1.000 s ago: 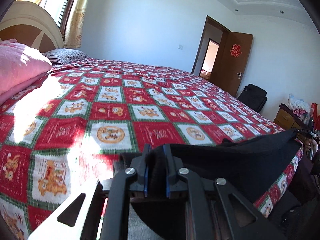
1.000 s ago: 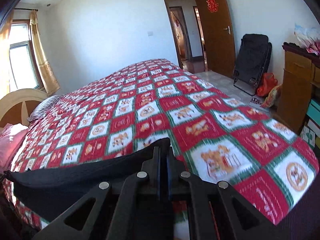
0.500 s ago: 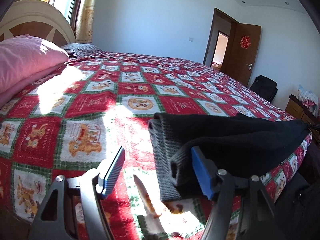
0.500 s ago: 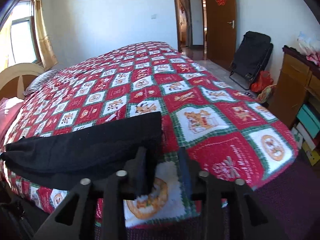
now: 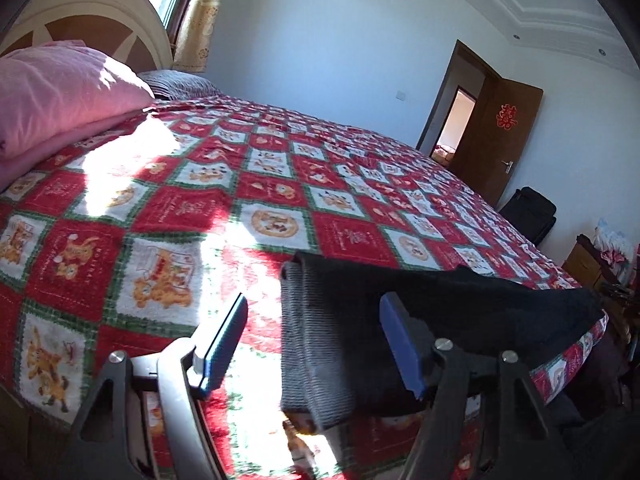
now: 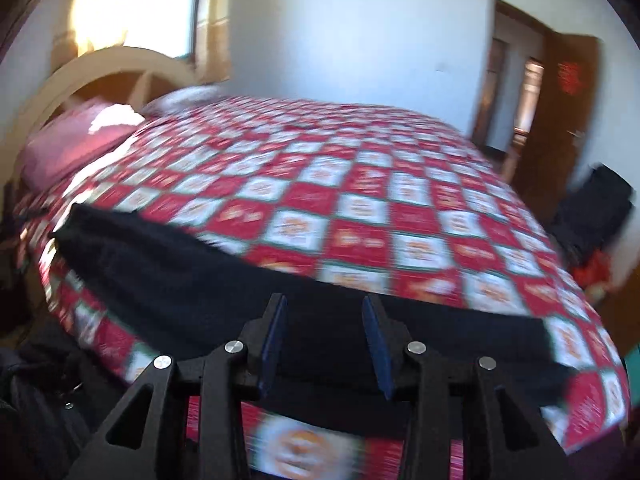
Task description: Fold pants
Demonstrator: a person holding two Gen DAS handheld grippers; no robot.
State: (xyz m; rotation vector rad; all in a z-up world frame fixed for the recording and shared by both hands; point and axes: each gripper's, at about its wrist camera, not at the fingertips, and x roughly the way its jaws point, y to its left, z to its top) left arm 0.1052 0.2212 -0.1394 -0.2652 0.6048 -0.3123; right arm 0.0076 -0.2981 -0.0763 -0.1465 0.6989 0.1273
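Bed with the red, white and green checked bedspread [image 5: 280,184] fills both views; pink pillow [image 5: 60,88] and headboard [image 5: 80,16] at the far left, brown door [image 5: 508,140] far right. The black pants [image 6: 168,272] lie as a long folded band along the near edge of the bed, ribbed waistband end [image 5: 316,340] at the left. A second ago both of my grippers were clamped on this cloth with it lifted; now it rests flat on the bedspread and neither holds it. My left gripper [image 5: 316,348] stands wide, jaws either side of the waistband end with no pad pressing on it. My right gripper [image 6: 324,344] is parted moderately, nothing between the pads, and its view has swung from the right end of the pants to over their middle, blurred. Judgement: the lengthwise fold is laid down and released; next is probably a cross fold, needing a fresh grip.
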